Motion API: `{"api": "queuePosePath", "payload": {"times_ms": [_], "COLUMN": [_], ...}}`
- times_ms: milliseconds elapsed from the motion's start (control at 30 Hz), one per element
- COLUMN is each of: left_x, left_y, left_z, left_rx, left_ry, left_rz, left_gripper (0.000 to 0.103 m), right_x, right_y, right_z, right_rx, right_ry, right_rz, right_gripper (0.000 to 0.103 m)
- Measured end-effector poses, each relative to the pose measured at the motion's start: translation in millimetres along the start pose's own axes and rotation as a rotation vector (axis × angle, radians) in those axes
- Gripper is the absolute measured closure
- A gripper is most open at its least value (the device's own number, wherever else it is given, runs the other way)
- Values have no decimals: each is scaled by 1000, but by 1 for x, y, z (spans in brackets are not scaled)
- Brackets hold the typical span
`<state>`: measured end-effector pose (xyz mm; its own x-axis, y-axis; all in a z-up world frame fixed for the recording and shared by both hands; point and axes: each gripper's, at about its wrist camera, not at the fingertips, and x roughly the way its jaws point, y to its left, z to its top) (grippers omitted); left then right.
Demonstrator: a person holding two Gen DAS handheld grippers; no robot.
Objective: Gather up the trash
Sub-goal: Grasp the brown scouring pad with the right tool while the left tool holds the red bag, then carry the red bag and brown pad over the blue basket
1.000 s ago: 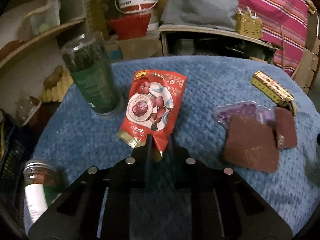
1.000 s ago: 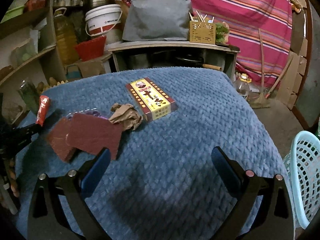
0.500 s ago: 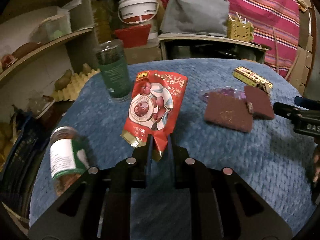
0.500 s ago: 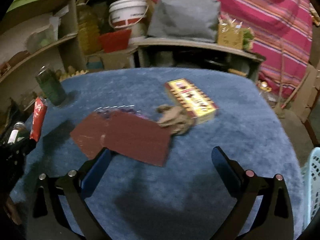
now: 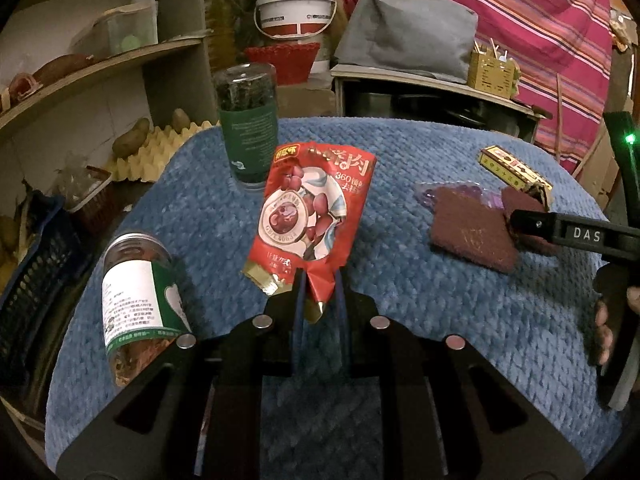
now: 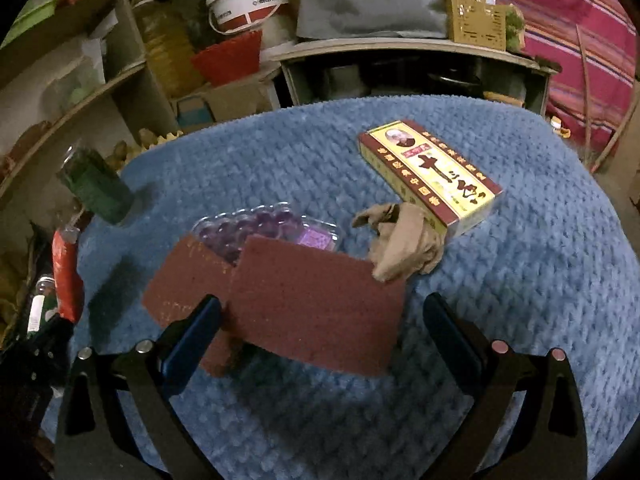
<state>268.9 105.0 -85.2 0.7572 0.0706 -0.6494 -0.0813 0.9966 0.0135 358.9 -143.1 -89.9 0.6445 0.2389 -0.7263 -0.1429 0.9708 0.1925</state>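
1. Blue knitted cloth (image 5: pixel 420 312) over the whole table top, seen in both wrist views.
2. At nine o'clock in the left wrist view: a jar with a white and green label (image 5: pixel 138 300), lying on its side near the table's left edge.
3. At eleven o'clock: a tall green-labelled jar (image 5: pixel 248 128), standing upright on the cloth.
4. At centre: a red snack pouch (image 5: pixel 312 216), lifted clear of the cloth, lower corner pinched by the left gripper (image 5: pixel 318 294); jaws narrow, clamped on the foil.
5. At three o'clock: the right gripper (image 6: pixel 320 316), reaching in from the right edge toward the dark red pads; fingers of a hand (image 5: pixel 604 328) around its handle.
6. In the right wrist view, jaws spread wide, nothing between the pads; left fingertip just over the edge of the nearer of two dark red scouring pads (image 6: pixel 316 304).
7. Behind the pads, toward twelve: a clear tray of purple beads (image 6: pixel 264 226), partly covered by them.
8. At one o'clock: a crumpled brown wad (image 6: pixel 404 244), touching the pad's far corner and a yellow and maroon box (image 6: pixel 432 172).
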Motion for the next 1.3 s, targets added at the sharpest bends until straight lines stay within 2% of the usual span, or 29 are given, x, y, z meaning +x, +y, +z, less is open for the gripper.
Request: {"api": "queuePosePath", "payload": {"times_ms": [67, 133, 367, 733, 1000, 1300], "left_x": [0, 0, -5, -41, -80, -104], "left_y": [-2, -3, -7, -35, -78, -148], "left_z": [1, 2, 3, 10, 17, 28], "left_rx": [6, 9, 8, 12, 24, 100], "left_ry": [-1, 0, 4, -21, -55, -89], "left_rz": [0, 2, 6, -20, -76, -134], "left_gripper": [90, 90, 90, 90, 90, 89], "right_x": [1, 3, -7, -75, -136, -192], "right_y": [1, 3, 1, -40, -87, -152], "right_z": [0, -2, -4, -13, -19, -26], "right_rx": [-5, -15, -27, -49, -44, -13], "right_ry": [2, 15, 3, -57, -140, -212], "right_rz": [7, 27, 14, -33, -76, -166], "right_gripper": [6, 14, 14, 14, 14, 14]}}
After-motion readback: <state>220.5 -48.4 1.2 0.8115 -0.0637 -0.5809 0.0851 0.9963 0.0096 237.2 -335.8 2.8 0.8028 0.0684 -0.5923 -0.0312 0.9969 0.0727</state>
